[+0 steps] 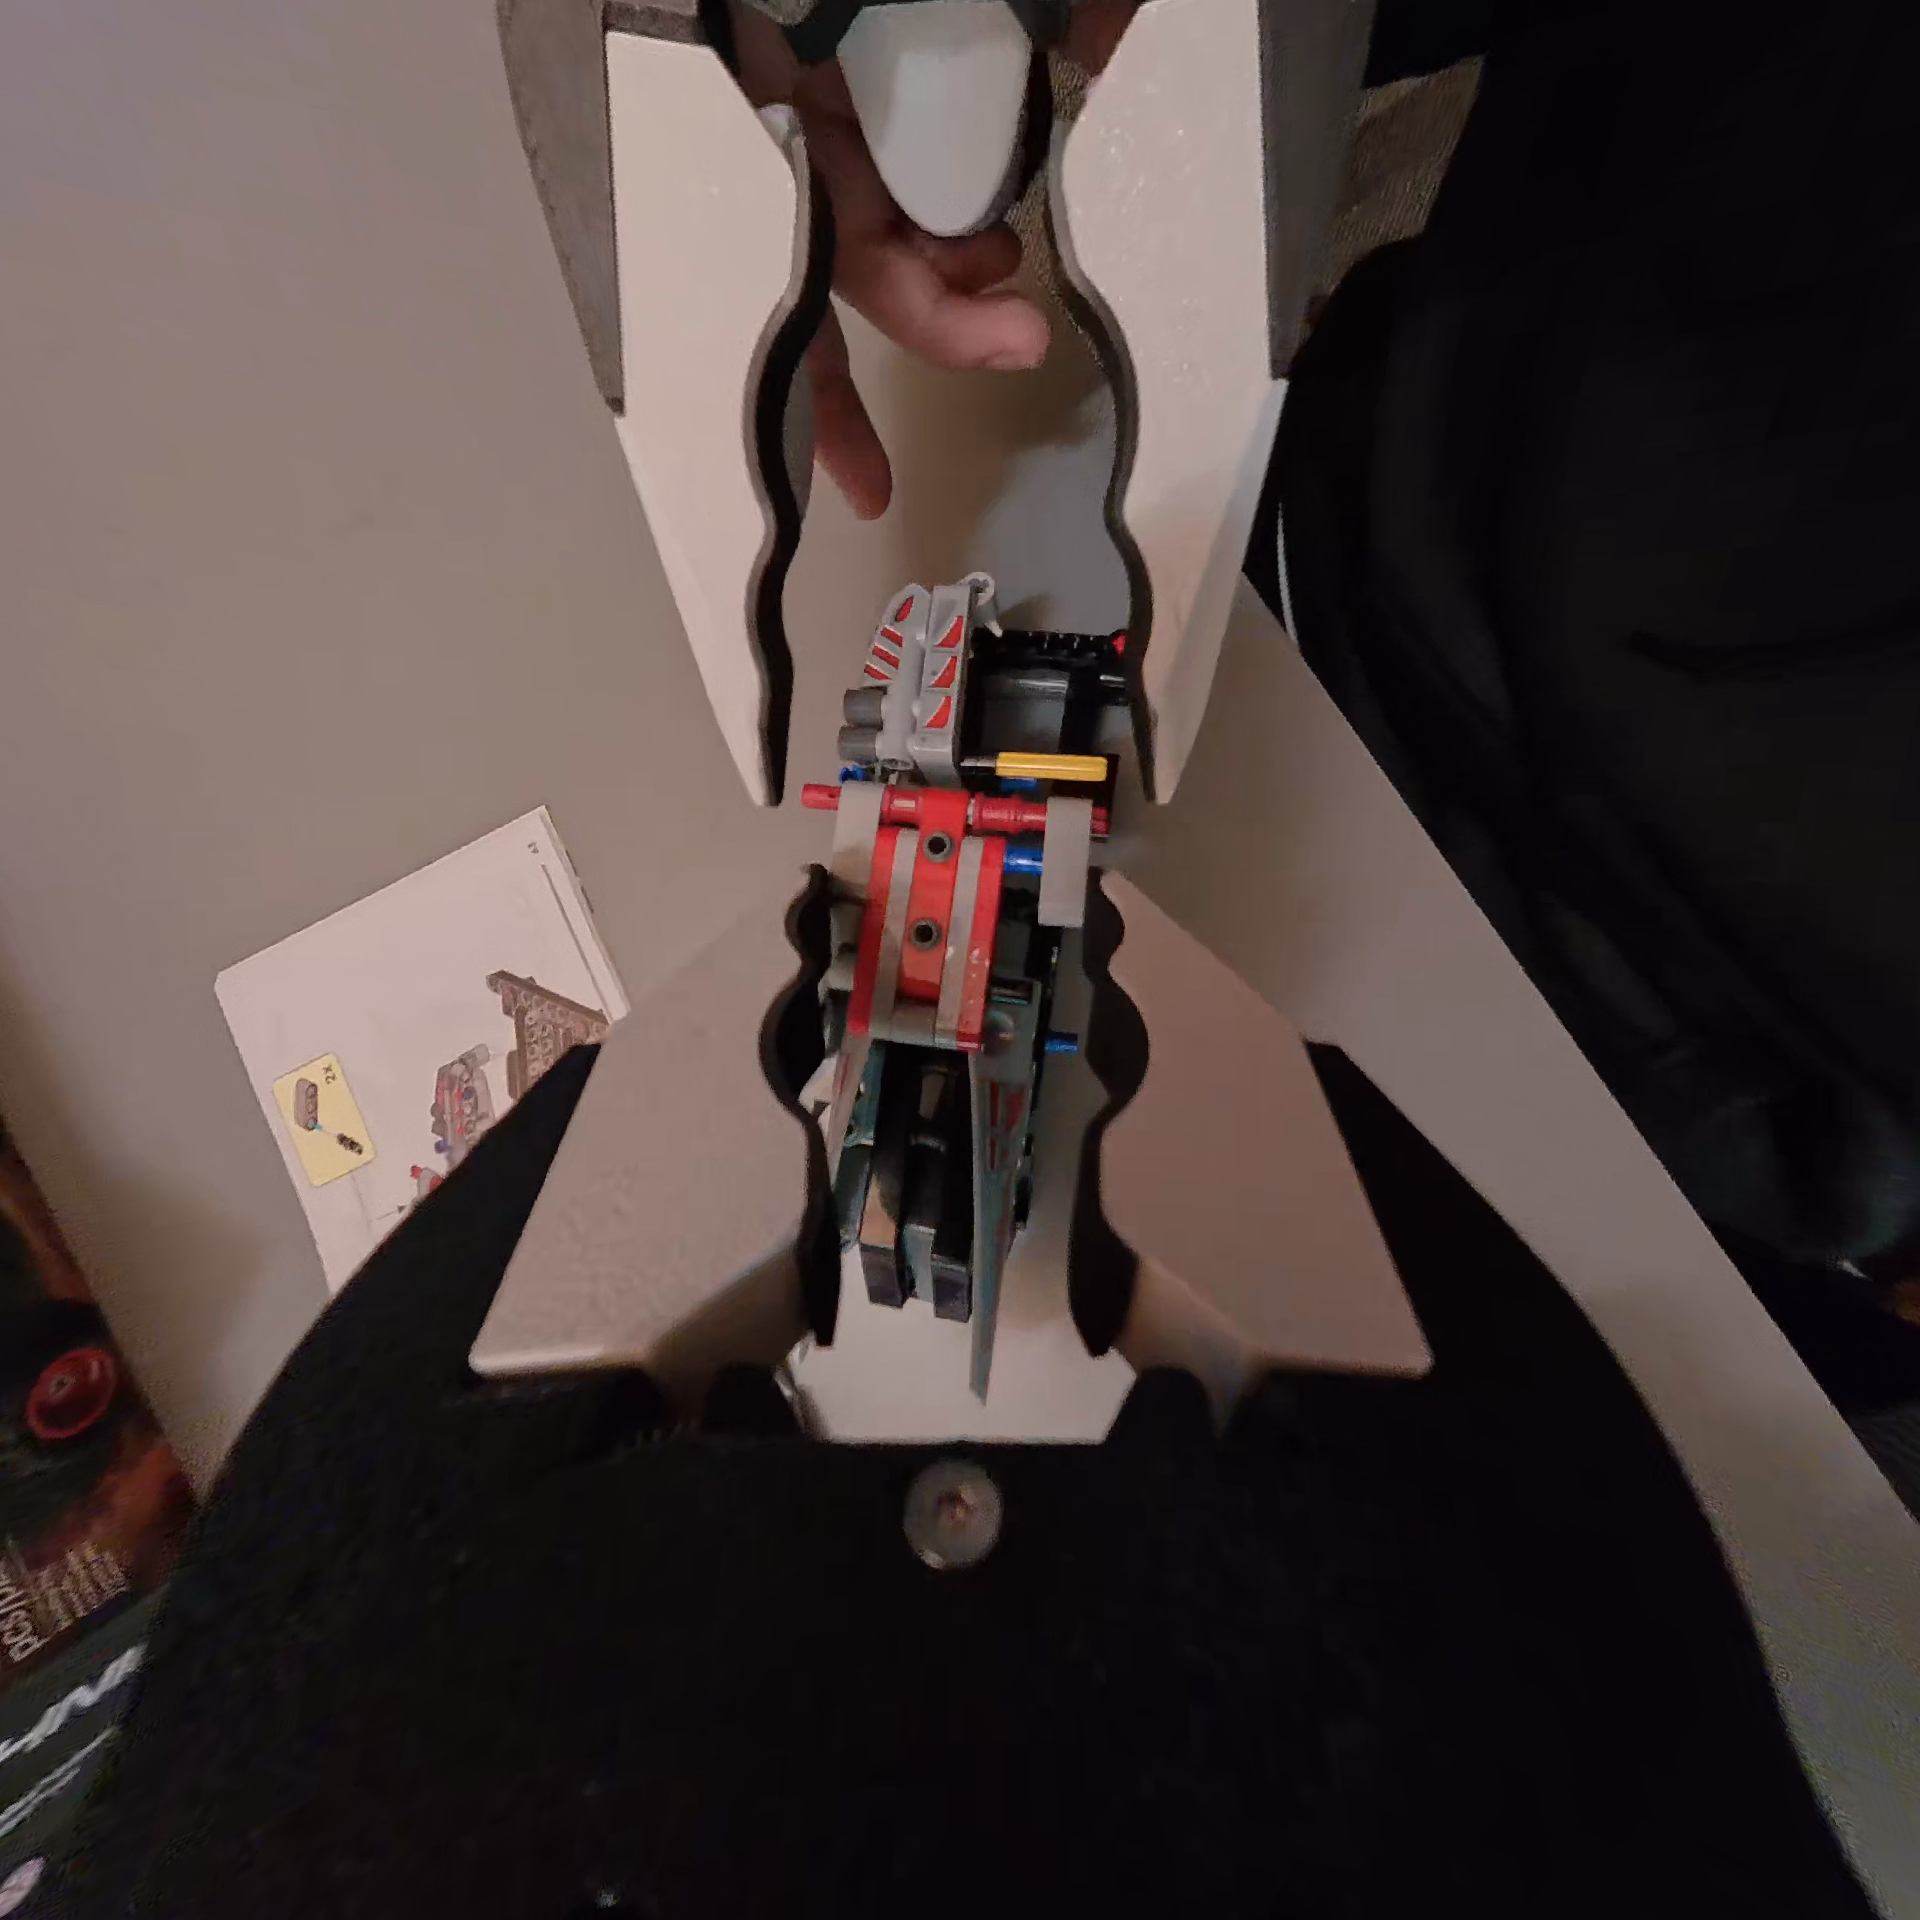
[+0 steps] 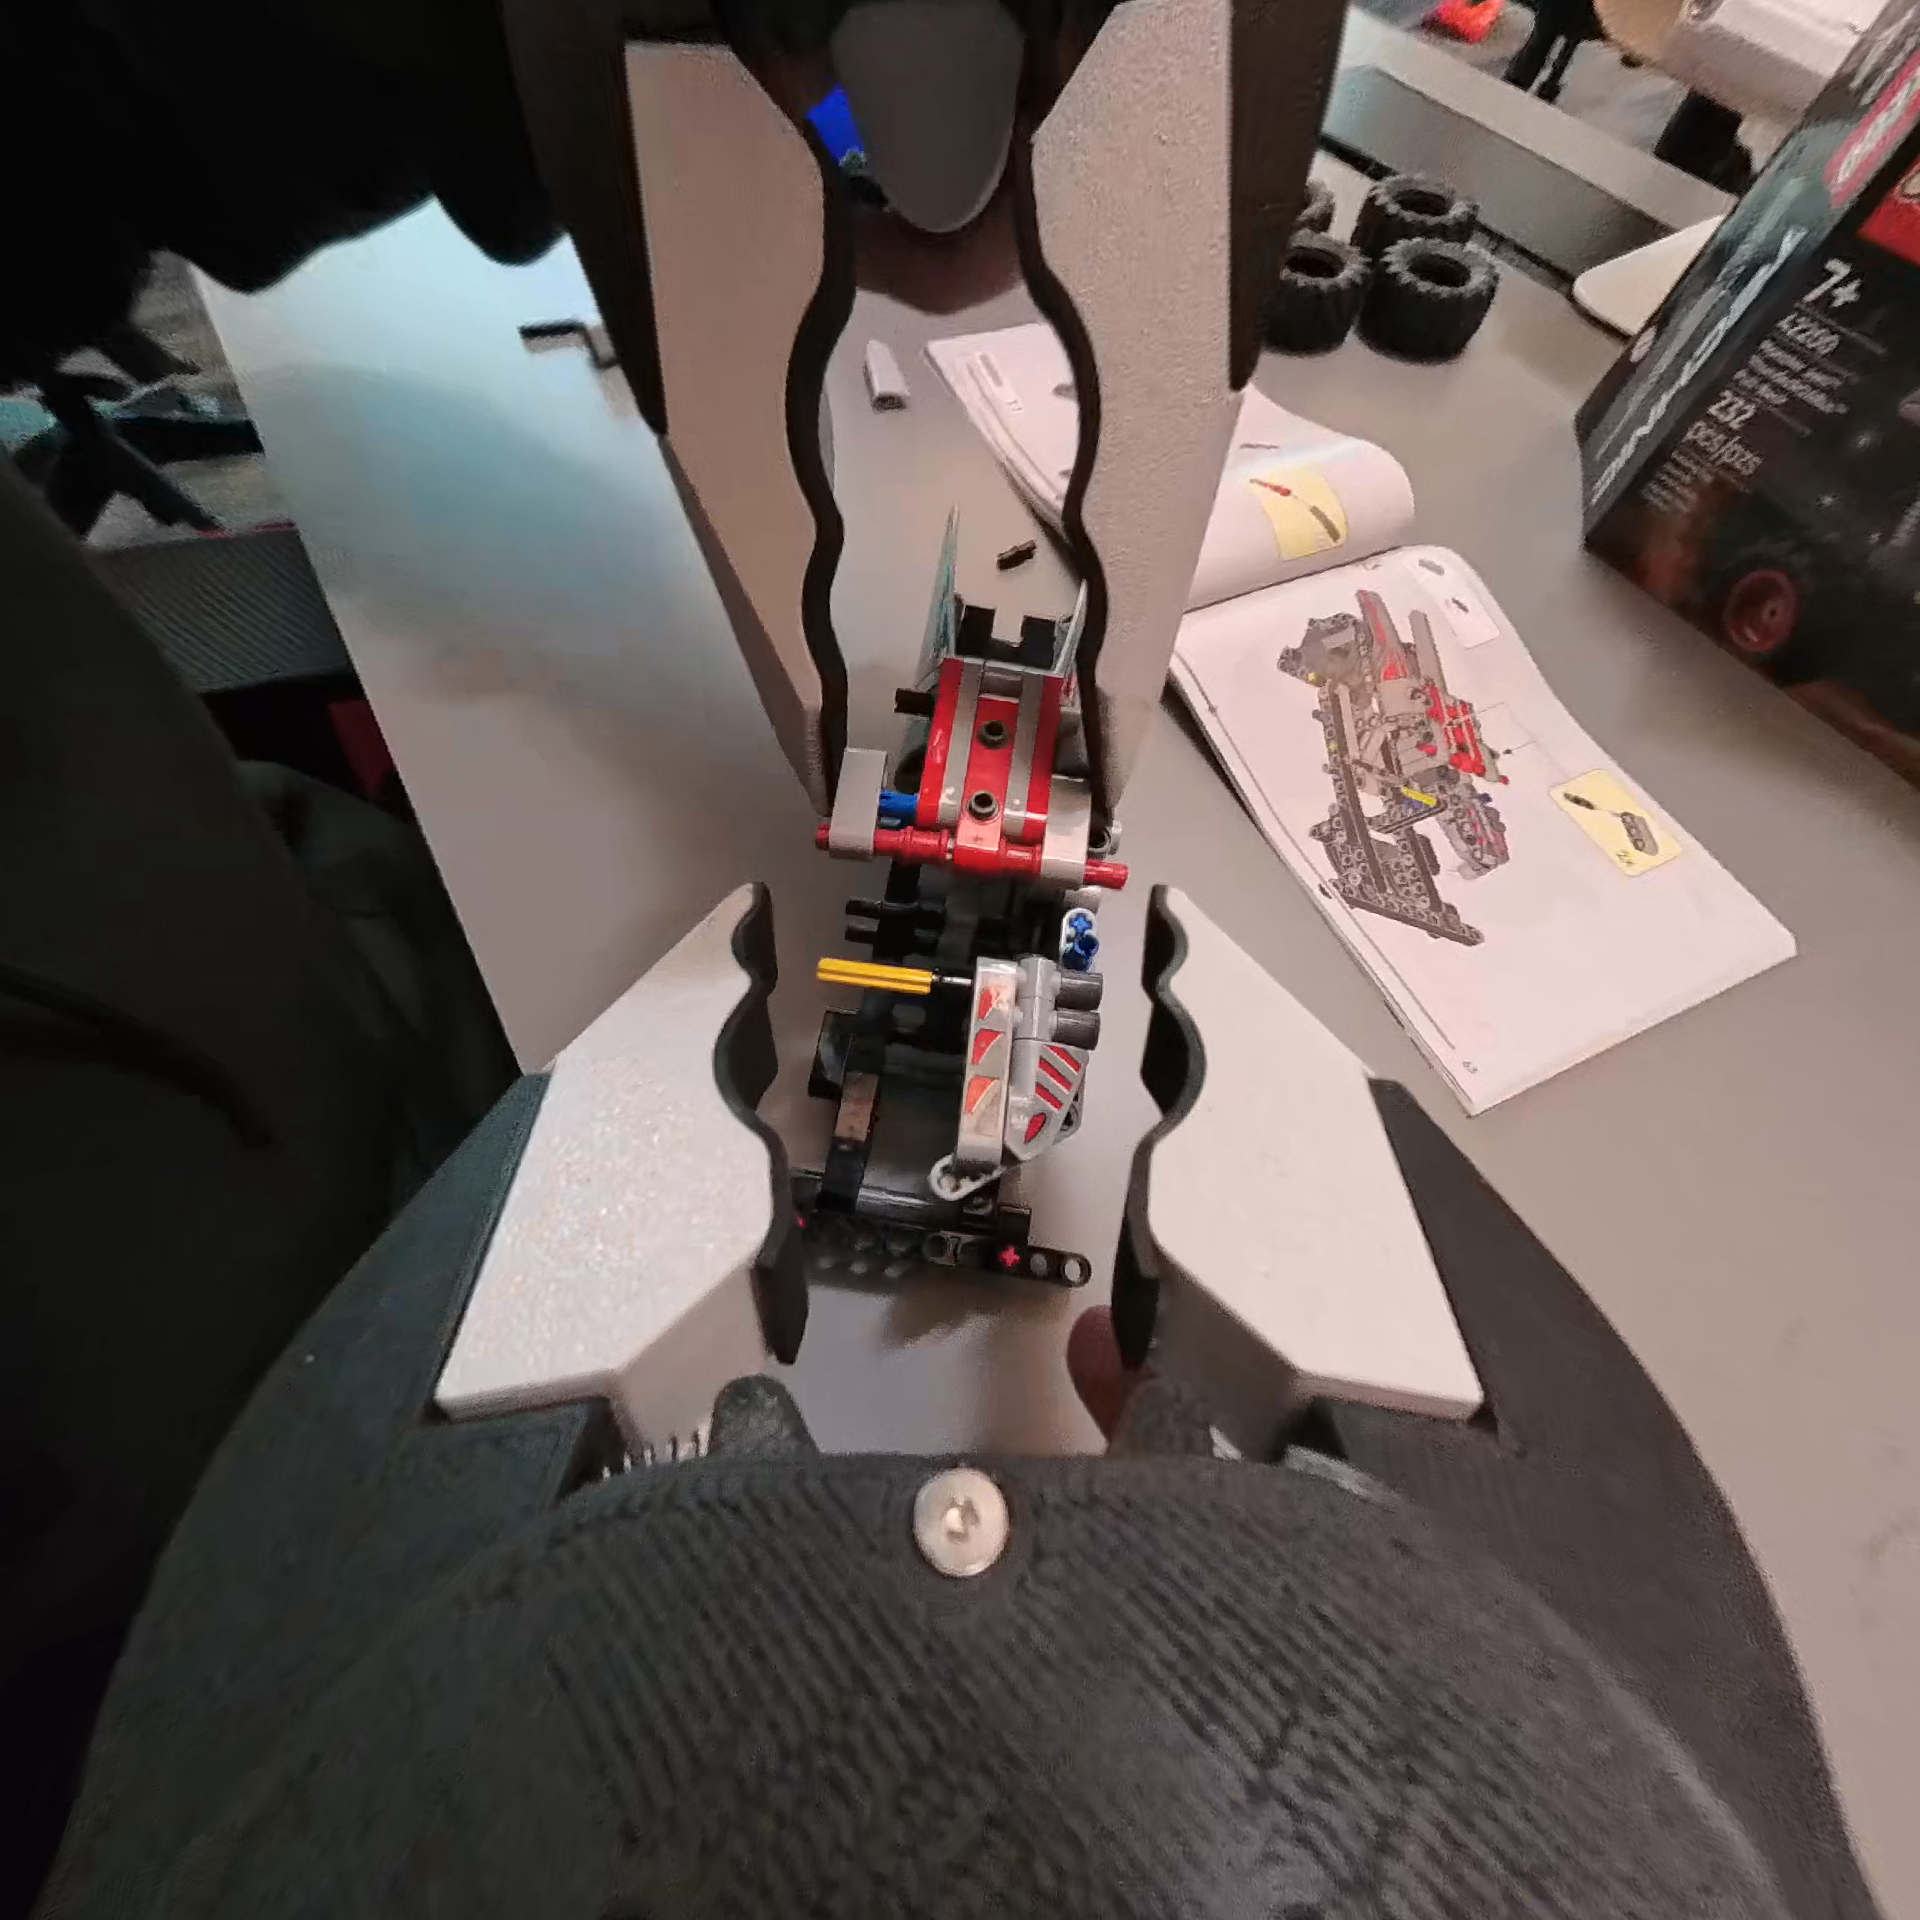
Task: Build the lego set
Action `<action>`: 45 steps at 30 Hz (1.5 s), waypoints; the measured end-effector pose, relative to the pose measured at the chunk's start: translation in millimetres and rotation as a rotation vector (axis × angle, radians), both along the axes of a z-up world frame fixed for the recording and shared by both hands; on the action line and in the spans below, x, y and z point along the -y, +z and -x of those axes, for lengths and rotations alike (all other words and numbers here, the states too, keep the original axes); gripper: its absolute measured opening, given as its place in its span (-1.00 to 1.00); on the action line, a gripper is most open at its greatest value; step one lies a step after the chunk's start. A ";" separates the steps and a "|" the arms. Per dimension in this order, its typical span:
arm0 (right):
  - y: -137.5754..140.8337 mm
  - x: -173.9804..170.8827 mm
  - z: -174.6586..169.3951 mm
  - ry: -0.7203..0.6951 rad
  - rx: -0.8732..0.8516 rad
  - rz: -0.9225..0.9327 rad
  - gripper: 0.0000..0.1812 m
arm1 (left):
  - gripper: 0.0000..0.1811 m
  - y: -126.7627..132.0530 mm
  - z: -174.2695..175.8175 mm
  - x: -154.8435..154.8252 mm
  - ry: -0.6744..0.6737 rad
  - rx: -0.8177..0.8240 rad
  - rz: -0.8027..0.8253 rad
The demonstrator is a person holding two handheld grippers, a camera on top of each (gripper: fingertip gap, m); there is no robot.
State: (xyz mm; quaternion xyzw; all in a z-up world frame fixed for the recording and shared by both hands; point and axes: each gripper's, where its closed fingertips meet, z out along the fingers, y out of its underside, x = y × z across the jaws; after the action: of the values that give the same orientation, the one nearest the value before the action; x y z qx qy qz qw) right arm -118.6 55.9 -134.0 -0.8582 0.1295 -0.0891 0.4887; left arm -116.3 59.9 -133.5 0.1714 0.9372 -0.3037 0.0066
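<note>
Grey worktop (image 2: pixel 540 644) at left; partly built lego model (image 2: pixel 966 935) held above it between both grippers. Left gripper (image 1: pixel 956 914) fingers clamp red end; right gripper (image 2: pixel 961 925) fingers spread around black frame, not squeezing. Open instruction booklet (image 2: pixel 1475 810), black tyres (image 2: pixel 1382 270), box (image 2: pixel 1766 395) right.

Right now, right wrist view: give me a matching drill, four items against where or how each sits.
Things:
1. yellow plastic axle
2. black knobby rubber tyres
3. open white paper instruction booklet
4. dark cardboard set box

Places or states:
A. clustered together, beyond the booklet
B. sticking sideways out of the half-built red, grey and black model
C. standing at the far right of the view
D. lying flat to the right of the model

Pairs: 1-B, 2-A, 3-D, 4-C
</note>
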 end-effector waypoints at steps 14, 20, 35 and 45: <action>6.0 -10.1 -5.6 0.006 0.041 -0.099 -0.37 | -0.49 -3.4 -4.4 2.4 -0.012 0.137 -0.155; 5.3 -14.4 -8.3 -0.026 0.064 -0.125 -0.31 | -0.49 -3.7 -4.3 3.2 -0.008 0.131 -0.199; 4.0 -17.1 -9.7 -0.059 -0.023 -0.210 -0.21 | -0.49 -3.9 -3.4 6.1 -0.007 0.109 -0.204; -12.5 -15.6 -7.4 -0.048 -0.110 -0.161 -0.24 | -0.48 -4.0 -2.0 5.6 -0.043 0.128 -0.251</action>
State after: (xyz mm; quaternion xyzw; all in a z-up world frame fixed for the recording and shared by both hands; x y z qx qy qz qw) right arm -111.2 71.4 -146.5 -0.8163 0.1835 -0.0430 0.5460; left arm -114.4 54.3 -137.6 0.2101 0.9615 -0.1727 0.0383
